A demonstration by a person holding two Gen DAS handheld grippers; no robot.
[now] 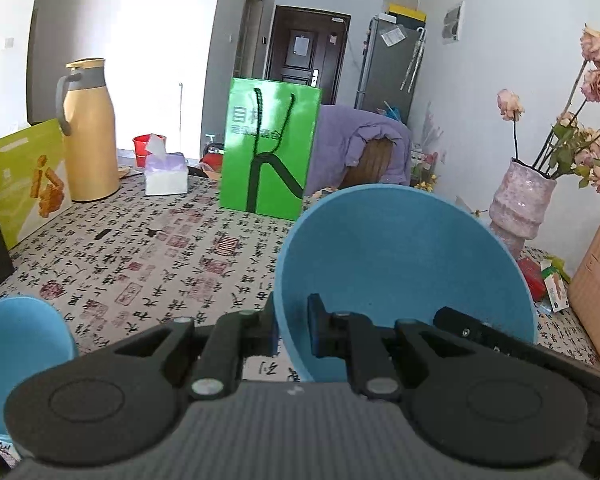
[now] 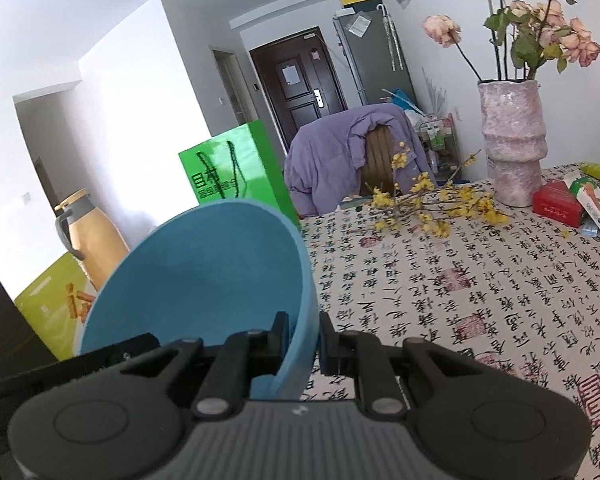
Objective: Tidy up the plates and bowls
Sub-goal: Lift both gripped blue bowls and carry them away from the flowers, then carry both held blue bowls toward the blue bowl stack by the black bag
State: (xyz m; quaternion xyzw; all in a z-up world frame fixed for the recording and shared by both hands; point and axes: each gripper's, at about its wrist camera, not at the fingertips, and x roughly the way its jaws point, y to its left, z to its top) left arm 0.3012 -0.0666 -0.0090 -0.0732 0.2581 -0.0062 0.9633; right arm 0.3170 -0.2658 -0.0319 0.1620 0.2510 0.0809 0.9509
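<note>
**Both grippers clamped on one blue bowl**

Left gripper (image 1: 292, 330) pinches the bowl's (image 1: 404, 264) left rim: one finger outside the wall, one inside, jaws narrow. Right gripper (image 2: 303, 344) does the same on the opposite rim of the bowl (image 2: 204, 276), jaws narrow, wall between the pads. The bowl is tilted, with its opening towards each camera. It looks lifted off the tablecloth (image 1: 160, 248), but its base is hidden behind the gripper bodies, so contact can't be confirmed.

A second blue bowl (image 1: 16, 344) sits at the left wrist view's lower left, cut off by the frame edge and the gripper body.

Farther out: green bag (image 1: 268, 152), tissue box (image 1: 166, 174), yellow thermos (image 1: 88, 128), pink vase (image 2: 512, 140) with flowers, yellow sprigs (image 2: 432, 200) lying on the cloth. The held bowl hides part of the bag in the right wrist view.
</note>
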